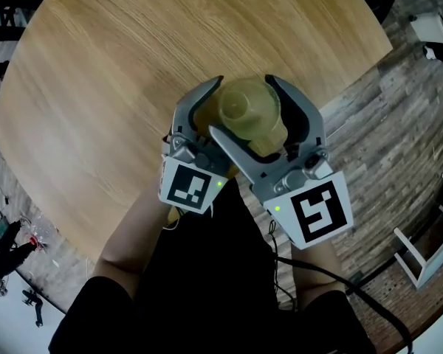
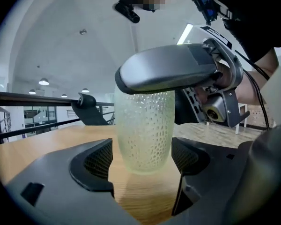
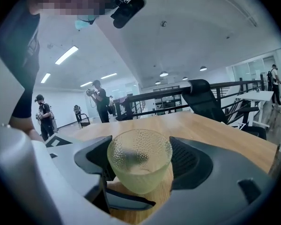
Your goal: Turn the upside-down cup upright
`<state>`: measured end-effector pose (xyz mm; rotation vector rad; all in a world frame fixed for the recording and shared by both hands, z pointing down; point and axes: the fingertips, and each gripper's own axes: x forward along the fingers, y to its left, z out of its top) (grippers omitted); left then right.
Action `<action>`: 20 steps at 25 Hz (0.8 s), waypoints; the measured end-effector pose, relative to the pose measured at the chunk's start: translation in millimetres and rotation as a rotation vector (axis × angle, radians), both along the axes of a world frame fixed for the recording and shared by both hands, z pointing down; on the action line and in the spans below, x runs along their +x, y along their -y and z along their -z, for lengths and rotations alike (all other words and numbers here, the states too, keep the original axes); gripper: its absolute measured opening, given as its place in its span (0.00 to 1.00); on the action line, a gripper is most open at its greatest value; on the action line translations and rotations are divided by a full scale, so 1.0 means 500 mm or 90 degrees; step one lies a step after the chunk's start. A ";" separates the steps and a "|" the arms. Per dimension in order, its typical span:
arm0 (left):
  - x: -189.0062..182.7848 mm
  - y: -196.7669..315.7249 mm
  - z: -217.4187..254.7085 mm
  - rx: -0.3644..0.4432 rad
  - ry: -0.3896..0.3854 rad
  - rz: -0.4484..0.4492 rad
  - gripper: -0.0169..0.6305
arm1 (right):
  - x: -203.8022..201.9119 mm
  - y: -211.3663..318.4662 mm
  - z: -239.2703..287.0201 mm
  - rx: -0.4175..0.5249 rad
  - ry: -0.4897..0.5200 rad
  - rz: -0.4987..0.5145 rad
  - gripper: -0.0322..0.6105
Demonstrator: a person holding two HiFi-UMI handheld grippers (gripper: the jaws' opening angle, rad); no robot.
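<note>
On the round wooden table (image 1: 96, 87), near its edge closest to the person, stood the cup (image 1: 249, 113), a pale yellow-green glass with a dimpled wall. It was upright, with its open rim up and its rounded base toward the wood. The left gripper (image 2: 143, 161) had its fingers (image 2: 96, 161) spread to either side of the cup's lower half. A thin strip of table showed between the glass and the left pad, so they flanked it without clamping. The right gripper (image 3: 139, 161) came in from the other side, and its fingers (image 3: 187, 158) were drawn in against both sides of the cup, holding it. In the left gripper view one grey finger of the right gripper (image 2: 168, 71) crossed in front of the cup's top. The only markings to be seen were black-and-white square patterns, one on the left marker cube (image 1: 186, 186) and one on the right marker cube (image 1: 315, 211).
</note>
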<state>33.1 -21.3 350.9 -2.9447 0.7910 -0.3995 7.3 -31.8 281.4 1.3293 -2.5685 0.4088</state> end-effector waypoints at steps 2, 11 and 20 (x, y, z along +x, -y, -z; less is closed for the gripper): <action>0.005 0.000 -0.007 -0.005 0.002 -0.004 0.61 | -0.003 -0.003 0.002 -0.008 0.010 0.004 0.59; -0.010 0.006 -0.002 0.003 -0.004 0.001 0.50 | -0.010 0.002 0.010 -0.011 0.044 0.008 0.59; -0.044 0.018 -0.001 0.009 0.015 0.034 0.50 | 0.028 0.035 0.026 0.040 0.017 -0.069 0.59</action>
